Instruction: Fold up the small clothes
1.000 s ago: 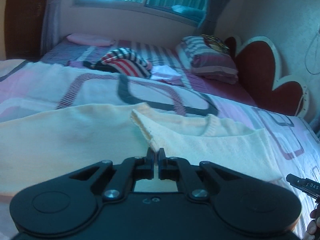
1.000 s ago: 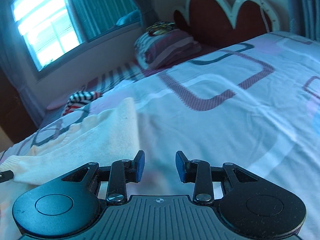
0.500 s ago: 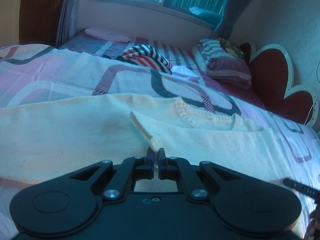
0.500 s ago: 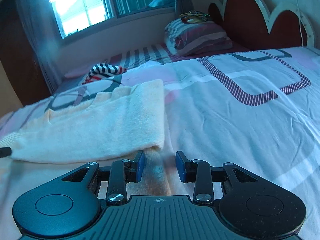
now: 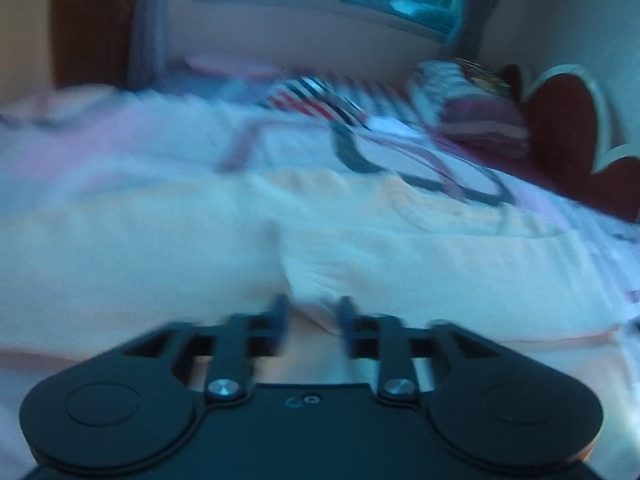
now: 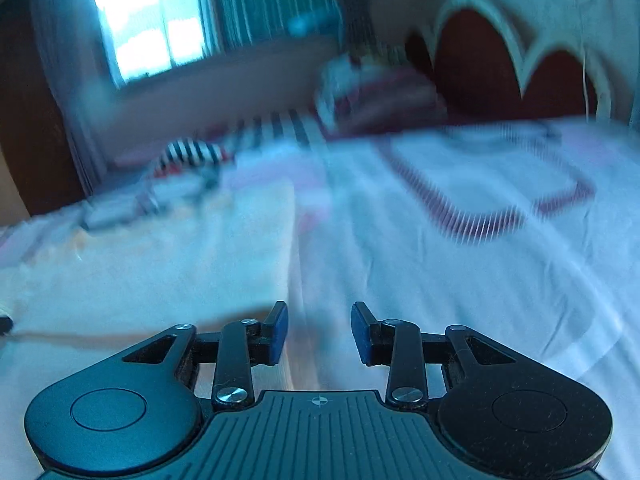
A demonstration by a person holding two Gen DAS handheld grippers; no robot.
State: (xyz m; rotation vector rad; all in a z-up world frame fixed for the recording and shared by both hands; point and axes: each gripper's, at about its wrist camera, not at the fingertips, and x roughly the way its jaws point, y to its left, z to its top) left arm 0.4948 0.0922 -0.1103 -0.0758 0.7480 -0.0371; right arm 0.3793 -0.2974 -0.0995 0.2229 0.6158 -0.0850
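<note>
A cream sweater [image 5: 360,248] lies spread on the bed [image 6: 460,280], with one side already folded over onto its body, the folded flap's corner just ahead of the left gripper [image 5: 312,312]. That gripper's jaws have just been opening and now stand apart; the corner sits between them but the pads do not seem to press it, so this fold looks laid down. The right gripper [image 6: 319,332] is open and empty beside the sweater's edge. The remaining folds still look undone. A striped garment [image 5: 316,100] waits further up the bed.
</note>
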